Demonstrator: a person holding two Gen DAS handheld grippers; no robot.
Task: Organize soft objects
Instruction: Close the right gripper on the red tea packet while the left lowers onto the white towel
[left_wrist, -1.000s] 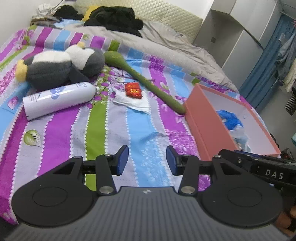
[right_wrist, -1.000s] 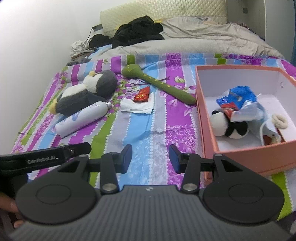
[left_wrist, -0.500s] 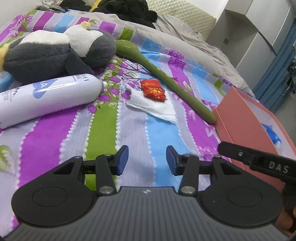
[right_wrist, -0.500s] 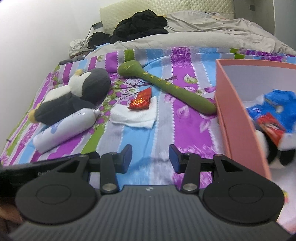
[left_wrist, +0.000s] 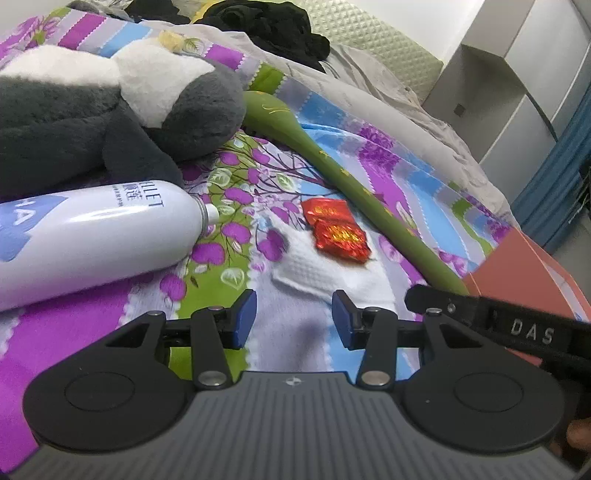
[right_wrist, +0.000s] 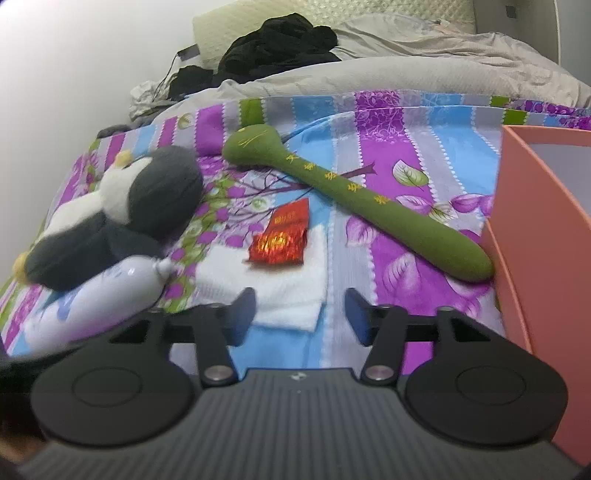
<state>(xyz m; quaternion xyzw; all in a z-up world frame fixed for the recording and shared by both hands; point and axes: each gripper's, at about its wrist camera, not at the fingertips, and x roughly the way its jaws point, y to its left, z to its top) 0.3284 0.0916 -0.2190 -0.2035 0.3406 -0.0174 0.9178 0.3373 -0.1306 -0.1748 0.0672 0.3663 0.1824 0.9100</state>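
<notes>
Both grippers, left gripper (left_wrist: 293, 317) and right gripper (right_wrist: 300, 317), hover half-open and empty, the right's fingers just widened, over white cloth (right_wrist: 280, 291) under red packet (right_wrist: 282, 238)

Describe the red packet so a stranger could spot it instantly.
On the striped bedspread, between the plush penguin and the long green stick toy, lies a folded white cloth. The red foil packet rests on it, the only shiny, crinkled red thing there.

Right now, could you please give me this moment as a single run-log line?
left gripper: open, empty | right gripper: open, empty, jaws just widened | ahead: white cloth under red packet | box: right
</notes>
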